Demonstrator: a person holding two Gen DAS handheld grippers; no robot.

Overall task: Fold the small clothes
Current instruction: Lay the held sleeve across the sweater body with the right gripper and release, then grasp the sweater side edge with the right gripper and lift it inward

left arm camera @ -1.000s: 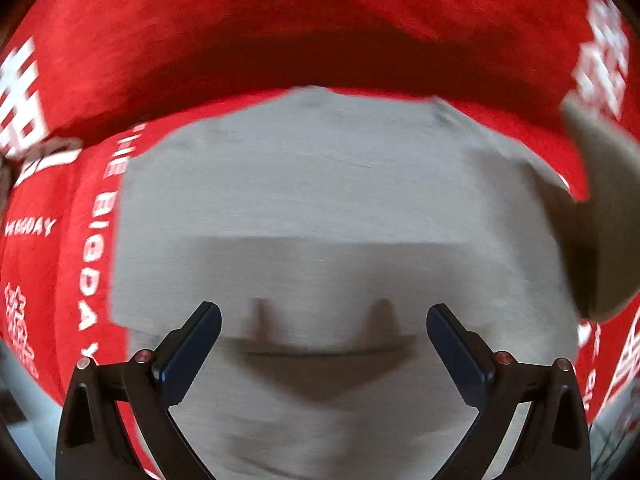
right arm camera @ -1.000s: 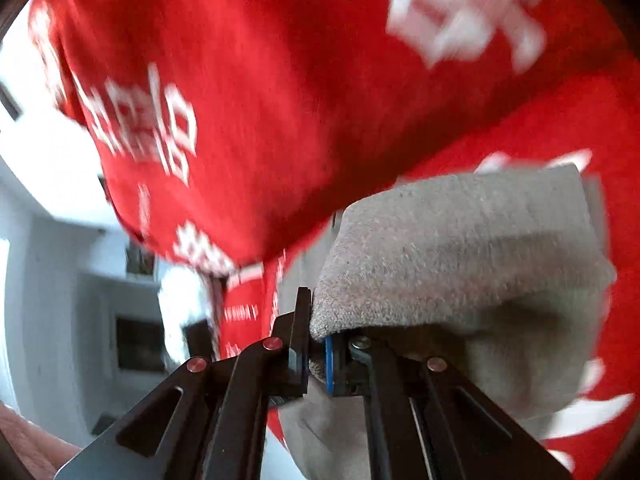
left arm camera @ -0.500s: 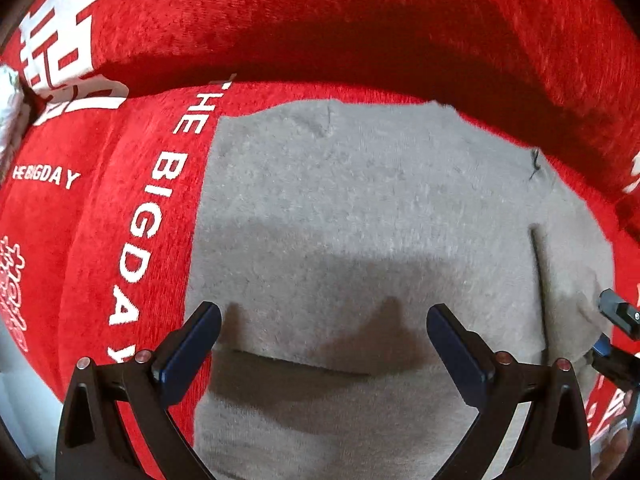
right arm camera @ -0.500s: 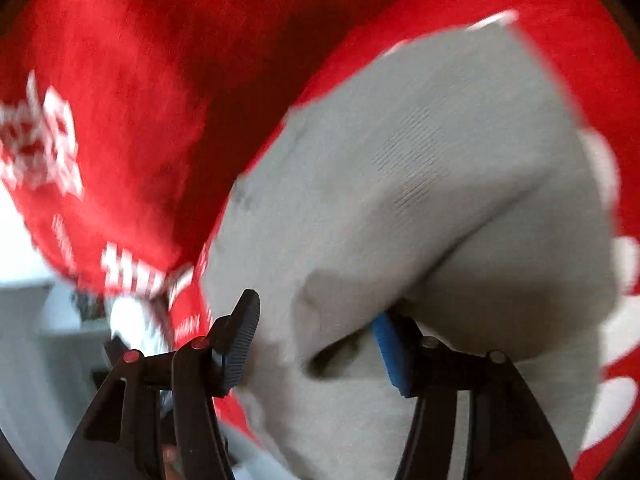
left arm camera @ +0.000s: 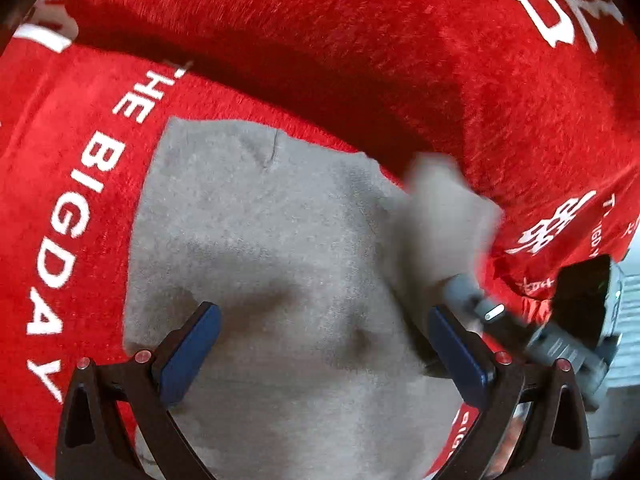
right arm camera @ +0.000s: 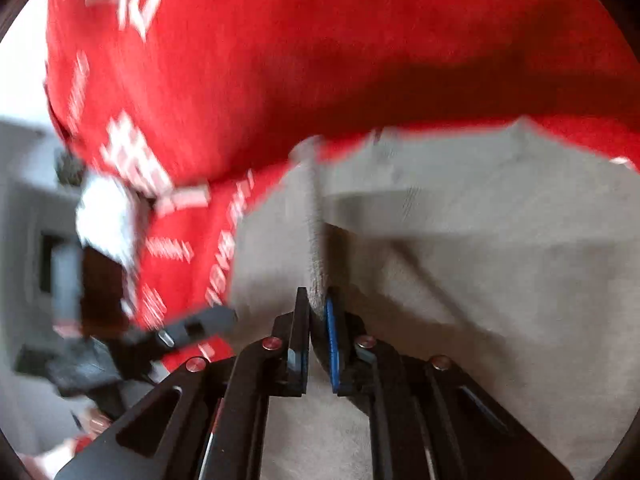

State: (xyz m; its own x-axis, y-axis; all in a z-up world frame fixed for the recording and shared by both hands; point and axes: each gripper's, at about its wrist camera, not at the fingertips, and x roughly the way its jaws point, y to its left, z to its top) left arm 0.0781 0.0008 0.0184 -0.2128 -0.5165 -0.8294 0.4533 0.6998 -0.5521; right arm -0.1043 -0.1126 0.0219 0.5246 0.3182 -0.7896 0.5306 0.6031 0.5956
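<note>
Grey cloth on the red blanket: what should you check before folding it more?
1. Right gripper has a ridge of the grey cloth between its closing jaws: ok.
2. Left gripper open, nothing held: ok.
3. Cloth lies on the red blanket: ok.
4. Cloth flat under the left gripper: not ok, slightly rumpled.
5. Grippers clear of each other: cannot tell, they look close.
6. Fold edges lined up: cannot tell, blurred.

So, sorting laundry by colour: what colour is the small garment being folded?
Grey garment, clearest in the left wrist view.
</note>
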